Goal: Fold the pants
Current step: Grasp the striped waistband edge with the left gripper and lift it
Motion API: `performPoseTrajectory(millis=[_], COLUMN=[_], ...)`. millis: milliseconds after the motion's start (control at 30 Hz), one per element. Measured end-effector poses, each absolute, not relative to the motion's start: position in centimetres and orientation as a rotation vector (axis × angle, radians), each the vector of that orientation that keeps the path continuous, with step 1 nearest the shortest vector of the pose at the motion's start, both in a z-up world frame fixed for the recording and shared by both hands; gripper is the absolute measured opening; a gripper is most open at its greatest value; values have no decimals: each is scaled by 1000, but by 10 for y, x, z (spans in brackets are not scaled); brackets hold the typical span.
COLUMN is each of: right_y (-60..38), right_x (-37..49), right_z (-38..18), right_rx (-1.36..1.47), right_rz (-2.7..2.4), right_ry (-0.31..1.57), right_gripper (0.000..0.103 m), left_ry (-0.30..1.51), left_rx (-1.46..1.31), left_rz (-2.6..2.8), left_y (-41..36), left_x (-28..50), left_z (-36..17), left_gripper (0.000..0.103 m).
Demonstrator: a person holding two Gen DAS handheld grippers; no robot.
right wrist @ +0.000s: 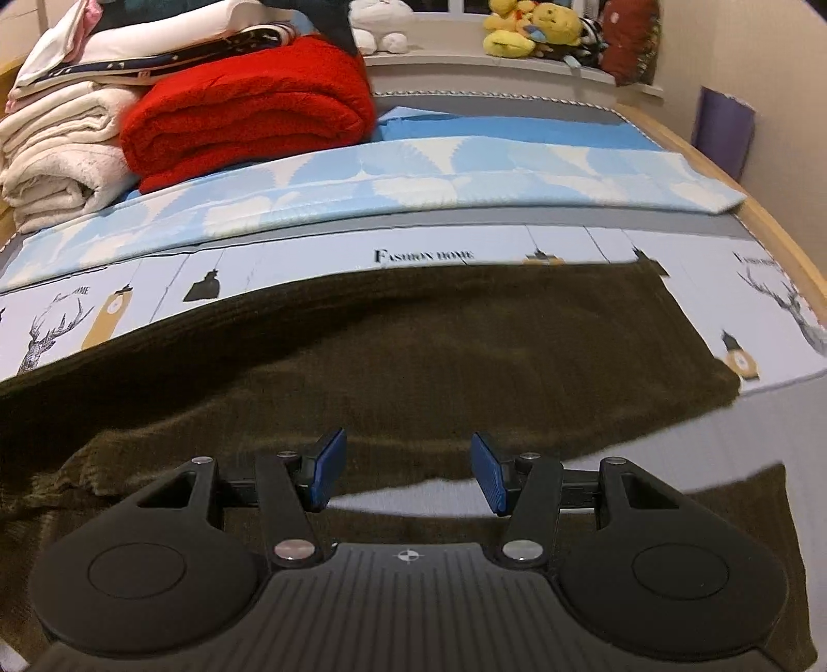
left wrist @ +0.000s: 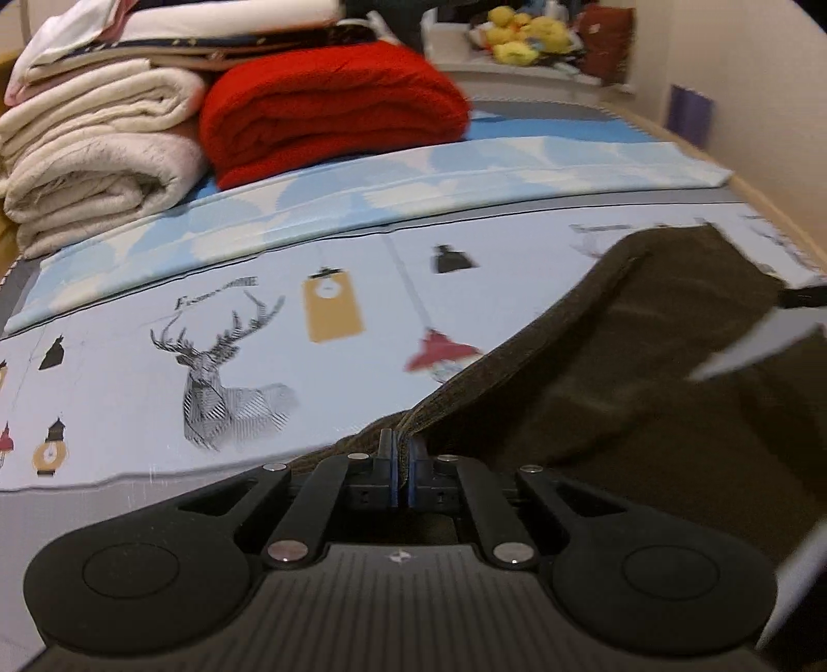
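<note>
Left gripper (left wrist: 402,455), lower centre of its view, was clamped on an edge of the dark olive pants (left wrist: 646,372), cloth lifting off toward the right. Right gripper (right wrist: 408,473) had jaws apart above the pants (right wrist: 413,351), nothing pinched. Beyond: printed bed sheet (right wrist: 424,256), then red blanket (right wrist: 248,103) upper left, yellow plush toys (right wrist: 532,28) farthest

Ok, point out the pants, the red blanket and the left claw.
pants (right wrist: 439,351), right wrist view, flat middle of fabric.
red blanket (left wrist: 331,108), left wrist view, folded front.
left claw (left wrist: 402,455), left wrist view, between closed fingertips.
</note>
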State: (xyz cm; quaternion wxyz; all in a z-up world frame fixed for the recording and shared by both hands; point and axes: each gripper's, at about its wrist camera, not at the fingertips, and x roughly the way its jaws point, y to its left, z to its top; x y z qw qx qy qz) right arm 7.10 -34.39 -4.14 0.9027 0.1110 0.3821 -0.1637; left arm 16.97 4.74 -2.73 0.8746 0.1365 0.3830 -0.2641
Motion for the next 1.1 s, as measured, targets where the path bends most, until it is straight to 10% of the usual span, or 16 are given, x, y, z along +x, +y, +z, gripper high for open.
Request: performPoseTrajectory(millis=[300, 367, 433, 733, 900, 967, 1100], right_y=[-374, -384, -394, -441, -475, -484, -495], right_x=[52, 52, 54, 64, 73, 84, 106], right_z=[-48, -51, -55, -69, -92, -104, -125], right_rx=[267, 302, 354, 571, 825, 856, 872], right_rz=[-407, -427, -436, -479, -509, -516, -526], right_ry=[795, 797, 798, 743, 644, 639, 633], right_gripper=[55, 55, 55, 55, 56, 56, 56], left_ry=[1060, 1071, 1110, 1438, 1422, 1329, 1208], left_rx=[134, -75, -264, -487, -538, -500, -415], left_rz=[-559, -504, -454, -237, -128, -18, 11], left_y=[80, 105, 129, 158, 168, 175, 168], left_x=[134, 147, 156, 182, 198, 200, 202], left_z=[-59, -55, -58, -126, -136, -124, -104], left_gripper=[15, 50, 58, 68, 66, 38, 37])
